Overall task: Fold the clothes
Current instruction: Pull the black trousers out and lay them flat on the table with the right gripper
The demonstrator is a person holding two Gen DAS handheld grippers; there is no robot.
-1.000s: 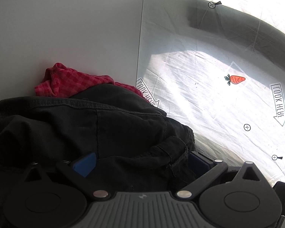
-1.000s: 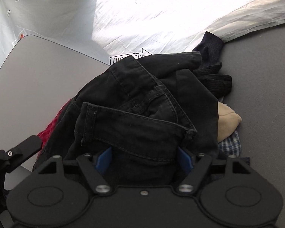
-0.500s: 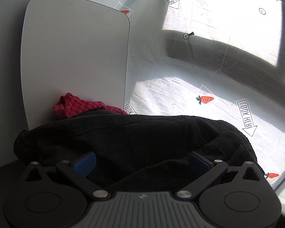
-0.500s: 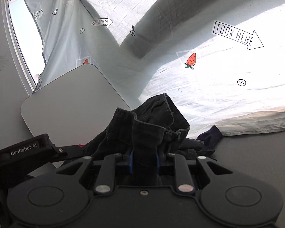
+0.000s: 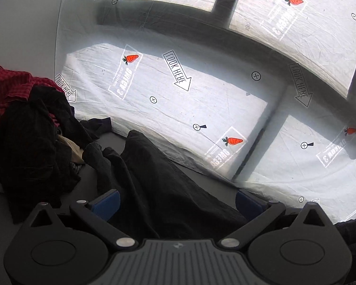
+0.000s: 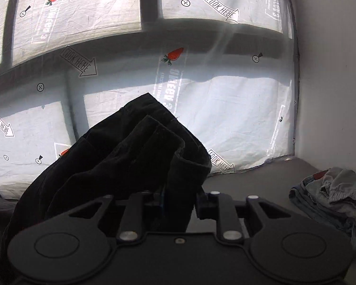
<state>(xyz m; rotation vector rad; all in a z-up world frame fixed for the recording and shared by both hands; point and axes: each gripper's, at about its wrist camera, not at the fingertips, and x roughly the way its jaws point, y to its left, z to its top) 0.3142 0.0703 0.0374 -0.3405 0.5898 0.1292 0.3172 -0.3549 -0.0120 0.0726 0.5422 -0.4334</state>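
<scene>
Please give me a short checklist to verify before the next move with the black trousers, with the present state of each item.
1. Right claw has cloth between its fingers: ok, black trousers bunched there, though the jaws are opening slightly.
2. Left claw grips the trousers: not ok, its blue pads stand wide apart and the cloth only lies between them.
3. Trousers free of the clothes pile: cannot tell, dark cloth overlaps.
4. Bare grey table ahead for laying them flat: ok.
5. Denim heap out of the way: ok, it lies apart at the right.
</scene>
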